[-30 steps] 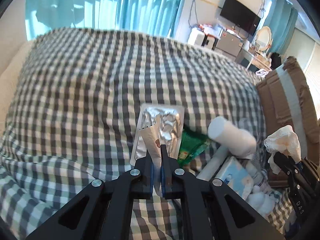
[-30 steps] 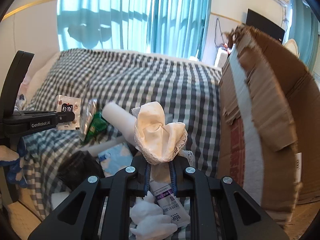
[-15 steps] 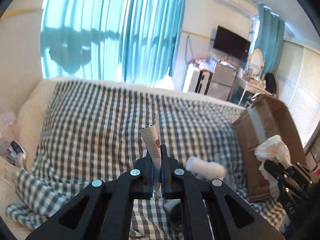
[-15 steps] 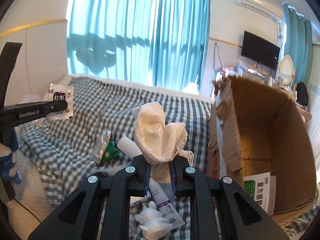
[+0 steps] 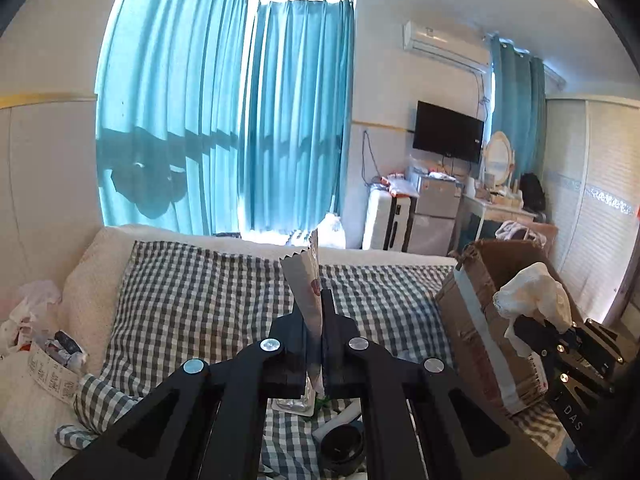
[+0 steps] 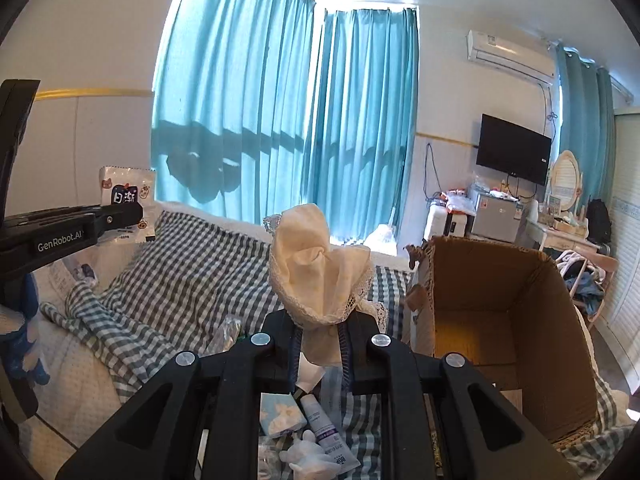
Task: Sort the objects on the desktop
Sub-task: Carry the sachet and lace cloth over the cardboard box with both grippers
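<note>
Keep your left gripper (image 5: 316, 312) pinching the snack packet (image 5: 306, 280) and your right gripper (image 6: 320, 344) clamping the lace cloth (image 6: 316, 268); carry both over the cardboard box (image 6: 500, 320) before releasing.

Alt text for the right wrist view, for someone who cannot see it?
The right gripper holds a crumpled cream lace-edged cloth above a checked bedspread, beside an open cardboard box. At left, the left gripper holds a small white snack packet.
</note>
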Action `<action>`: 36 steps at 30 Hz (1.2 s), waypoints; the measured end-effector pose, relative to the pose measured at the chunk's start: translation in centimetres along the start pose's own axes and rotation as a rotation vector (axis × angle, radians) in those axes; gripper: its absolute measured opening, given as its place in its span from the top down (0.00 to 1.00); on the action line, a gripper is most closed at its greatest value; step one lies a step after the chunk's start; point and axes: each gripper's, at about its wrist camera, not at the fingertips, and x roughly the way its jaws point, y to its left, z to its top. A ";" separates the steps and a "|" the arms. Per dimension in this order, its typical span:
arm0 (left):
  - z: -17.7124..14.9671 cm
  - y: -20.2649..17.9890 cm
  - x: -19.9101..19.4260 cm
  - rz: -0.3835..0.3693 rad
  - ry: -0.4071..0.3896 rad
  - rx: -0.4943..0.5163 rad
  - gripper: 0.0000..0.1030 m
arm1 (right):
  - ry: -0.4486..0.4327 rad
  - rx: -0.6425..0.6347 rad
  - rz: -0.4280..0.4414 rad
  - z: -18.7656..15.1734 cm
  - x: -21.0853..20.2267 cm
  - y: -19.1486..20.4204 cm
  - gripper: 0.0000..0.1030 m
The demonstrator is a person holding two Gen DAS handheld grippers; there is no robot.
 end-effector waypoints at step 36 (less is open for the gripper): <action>1.3 -14.3 2.6 -0.301 0.017 0.160 0.95 | -0.102 0.088 -0.224 1.5 -4.9 -8.7 0.85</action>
